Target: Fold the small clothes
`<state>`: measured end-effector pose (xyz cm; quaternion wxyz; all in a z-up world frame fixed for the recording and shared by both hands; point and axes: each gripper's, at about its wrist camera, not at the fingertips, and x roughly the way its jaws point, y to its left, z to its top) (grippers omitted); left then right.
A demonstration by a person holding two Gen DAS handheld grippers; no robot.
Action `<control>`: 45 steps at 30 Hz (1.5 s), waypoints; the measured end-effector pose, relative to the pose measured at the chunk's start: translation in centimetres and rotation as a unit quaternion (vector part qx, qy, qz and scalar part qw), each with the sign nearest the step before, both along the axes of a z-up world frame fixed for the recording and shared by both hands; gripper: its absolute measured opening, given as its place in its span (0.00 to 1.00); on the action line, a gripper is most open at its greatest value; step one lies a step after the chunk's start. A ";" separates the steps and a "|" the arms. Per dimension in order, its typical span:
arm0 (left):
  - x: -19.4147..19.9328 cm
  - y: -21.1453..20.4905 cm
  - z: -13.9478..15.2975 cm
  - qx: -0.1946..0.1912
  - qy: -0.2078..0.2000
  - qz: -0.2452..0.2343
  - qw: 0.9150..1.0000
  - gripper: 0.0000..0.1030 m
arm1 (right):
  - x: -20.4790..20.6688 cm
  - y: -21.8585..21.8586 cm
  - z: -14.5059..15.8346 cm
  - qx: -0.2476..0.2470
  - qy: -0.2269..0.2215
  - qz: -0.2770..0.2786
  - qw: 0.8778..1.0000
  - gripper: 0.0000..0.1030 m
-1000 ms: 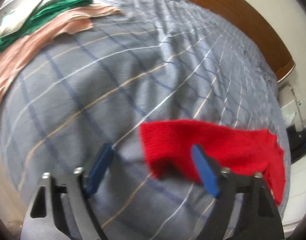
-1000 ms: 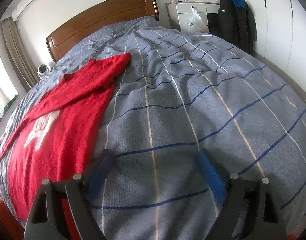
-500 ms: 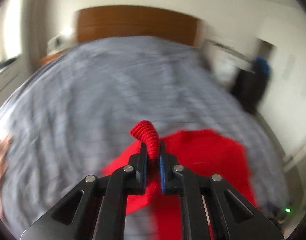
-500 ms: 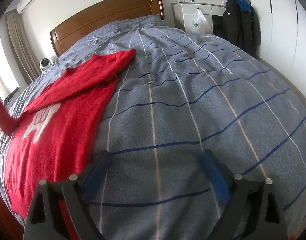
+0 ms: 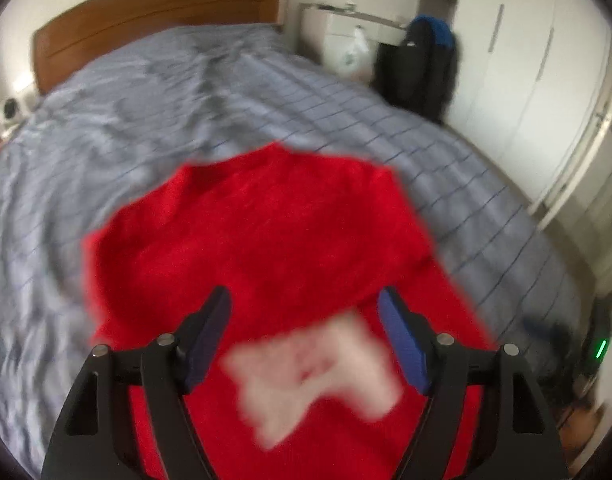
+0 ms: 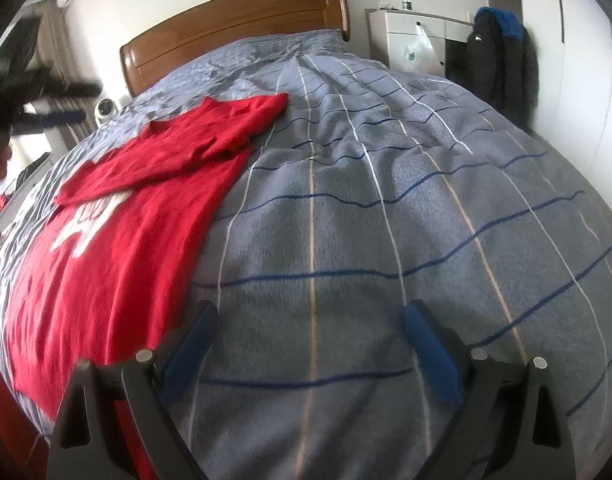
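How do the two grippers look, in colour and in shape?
The left gripper and the right gripper look alike: black angular frames with cut-out openings and round silver bolt heads. Each has two flat blue pads on its fingers. No cables or markings show.

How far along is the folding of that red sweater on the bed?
Done: one sleeve lies folded across the red sweater, above its white print. In hand: nothing; the left hand-held gripper has just opened, empty, and the right hand-held gripper is open over bare bedspread. Left: the remaining folds.
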<state>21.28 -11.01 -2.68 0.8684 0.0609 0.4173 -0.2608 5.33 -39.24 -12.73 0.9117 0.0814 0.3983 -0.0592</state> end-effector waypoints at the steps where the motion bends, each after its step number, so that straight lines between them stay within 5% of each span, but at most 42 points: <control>1: -0.8 1.5 -0.3 0.003 0.000 0.012 1.000 0.81 | -0.2 0.0 0.0 -0.003 0.000 0.009 1.000 0.91; 6: -6.0 12.2 -5.3 0.001 0.054 0.120 0.991 0.82 | -0.5 0.3 -0.3 -0.022 0.000 0.034 0.999 0.91; 10: -11.0 16.2 -8.1 -0.059 0.112 0.165 0.978 0.82 | -0.4 0.2 0.3 -0.011 0.006 0.020 1.000 0.91; 14: -14.1 15.6 -9.0 -0.075 0.140 0.143 0.977 0.81 | -2.3 0.2 2.7 0.103 -0.004 0.031 0.994 0.91; 16: -15.0 14.8 -9.5 -0.066 0.147 0.122 0.979 0.78 | -3.7 0.8 2.9 0.189 0.018 0.053 0.980 0.87; 18: -15.5 13.7 -9.9 -0.054 0.145 0.105 0.982 0.72 | -4.8 2.0 2.2 0.246 0.054 0.076 0.965 0.75; 21: -15.2 12.6 -10.5 -0.057 0.154 0.095 0.982 0.59 | -5.4 3.7 0.7 0.258 0.095 0.090 0.957 0.68; 24: -15.0 11.7 -11.2 -0.050 0.171 0.080 0.981 0.10 | -4.7 5.5 -0.5 0.236 0.116 0.103 0.959 0.47; 25: -15.0 11.5 -11.3 -0.053 0.182 0.073 0.979 0.03 | -4.2 6.2 -0.9 0.233 0.125 0.112 0.958 0.38; 26: -15.2 11.6 -11.1 -0.057 0.182 0.076 0.979 0.02 | -4.0 6.5 -1.0 0.220 0.134 0.114 0.960 0.13; 27: -15.2 11.7 -10.8 -0.063 0.181 0.077 0.978 0.02 | -3.9 6.5 -1.0 0.213 0.137 0.114 0.961 0.08; 31: -16.1 13.4 -8.8 -0.121 0.183 0.094 0.971 0.02 | -5.3 5.8 1.2 0.214 0.118 0.106 0.964 0.08; 37: -10.7 14.3 -3.9 -0.219 0.154 0.116 0.957 0.02 | -3.4 3.9 3.9 0.281 0.052 0.082 0.955 0.08; 45: 4.4 12.1 -1.8 -0.195 0.096 0.151 0.964 0.02 | 9.9 1.4 7.9 0.286 -0.028 0.047 0.957 0.08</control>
